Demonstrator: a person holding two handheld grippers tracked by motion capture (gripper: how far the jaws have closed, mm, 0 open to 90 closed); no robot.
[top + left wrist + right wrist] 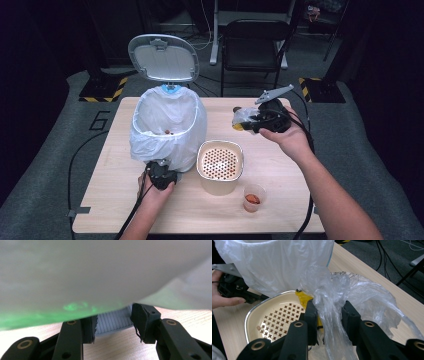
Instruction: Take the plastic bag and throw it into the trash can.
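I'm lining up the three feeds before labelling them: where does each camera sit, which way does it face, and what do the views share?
High view: above the person's side, looking forward and down on the table; both forearms enter from the bottom, left gripper at the bin's foot, right gripper raised.
Left gripper view: rides that gripper, looking along its jaws at the bin's ribbed pedal under the white liner.
Right gripper view: looks along jaws shut on a crumpled clear bag.
Shared: the perforated cream bowl appears in the high and right gripper views.
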